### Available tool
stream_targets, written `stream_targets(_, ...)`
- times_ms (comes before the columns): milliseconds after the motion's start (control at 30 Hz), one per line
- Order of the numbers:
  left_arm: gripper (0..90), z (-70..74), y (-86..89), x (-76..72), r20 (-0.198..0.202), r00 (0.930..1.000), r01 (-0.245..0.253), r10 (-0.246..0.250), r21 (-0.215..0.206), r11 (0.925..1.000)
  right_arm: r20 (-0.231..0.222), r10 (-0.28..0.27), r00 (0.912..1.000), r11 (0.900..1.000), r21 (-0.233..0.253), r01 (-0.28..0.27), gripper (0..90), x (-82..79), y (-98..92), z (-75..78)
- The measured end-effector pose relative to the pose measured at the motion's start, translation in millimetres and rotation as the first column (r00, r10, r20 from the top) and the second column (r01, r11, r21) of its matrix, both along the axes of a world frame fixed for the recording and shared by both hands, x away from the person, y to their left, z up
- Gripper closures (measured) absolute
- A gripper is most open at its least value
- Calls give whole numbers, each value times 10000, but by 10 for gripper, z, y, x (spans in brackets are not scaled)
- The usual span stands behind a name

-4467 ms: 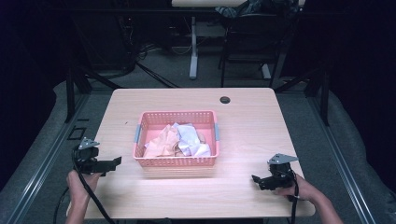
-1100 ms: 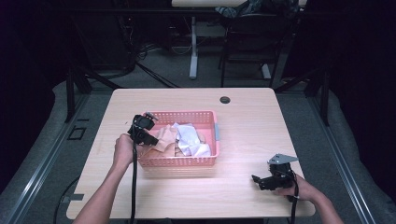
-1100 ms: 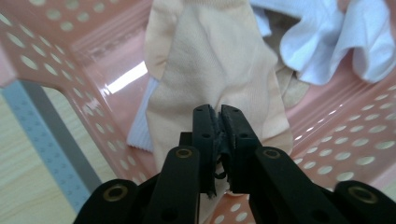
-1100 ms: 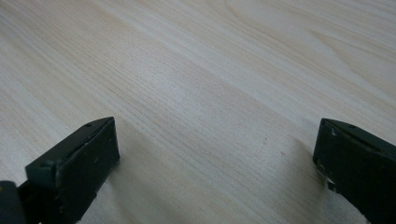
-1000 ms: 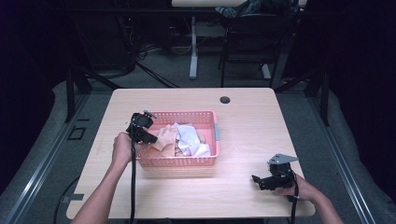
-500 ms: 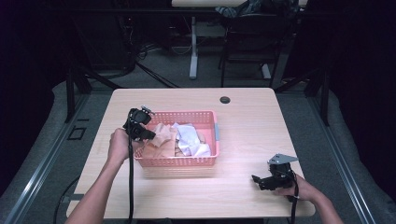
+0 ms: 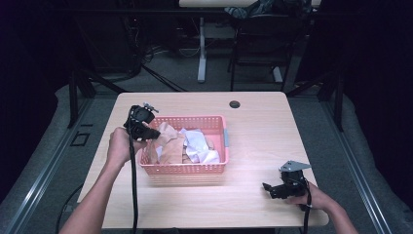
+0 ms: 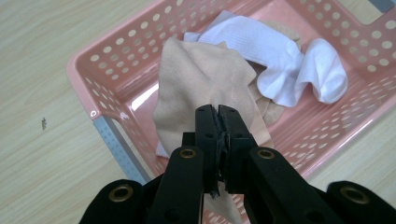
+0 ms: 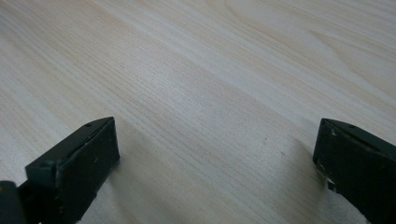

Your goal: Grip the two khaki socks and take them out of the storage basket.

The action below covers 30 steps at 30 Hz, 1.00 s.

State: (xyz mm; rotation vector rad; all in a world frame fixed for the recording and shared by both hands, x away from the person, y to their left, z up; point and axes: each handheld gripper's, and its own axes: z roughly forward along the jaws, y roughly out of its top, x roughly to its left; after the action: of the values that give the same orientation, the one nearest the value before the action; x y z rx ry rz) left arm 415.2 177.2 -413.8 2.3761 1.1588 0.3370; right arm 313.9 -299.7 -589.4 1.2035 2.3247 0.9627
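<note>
My left tool (image 8: 217, 140) is clamped on the beige sock (image 8: 205, 79). I'd lift straight up, clear of the basket (image 8: 112, 60). Right tool (image 9: 215, 163) gapes empty on the counter (image 9: 210, 70).

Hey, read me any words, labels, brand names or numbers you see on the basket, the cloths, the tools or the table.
None: no readable text in these pictures.
Pink basket: plain perforated plastic, no label.
Tan cloth, pinched in the shut left tool, and white cloth: no print or tag in sight.
Right tool, open over the table: bare black jaws, plain wood grain.
</note>
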Motion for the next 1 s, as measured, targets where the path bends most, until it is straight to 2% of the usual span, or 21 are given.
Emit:
stream_targets(467,871,228,62,-22,340,9994,-92,96,-135,9999,6,45,10000,10000,-51,-45,0,3,-3,3)
stream_targets(633,871,307,91,-38,447,9989,-152,153,-35,9999,-3,-4,10000,10000,6,4,0,0,0,0)
stream_targets(1000,870,496,270,-93,849,9950,-526,530,-64,9986,0,0,10000,10000,3,0,0,0,0,0)
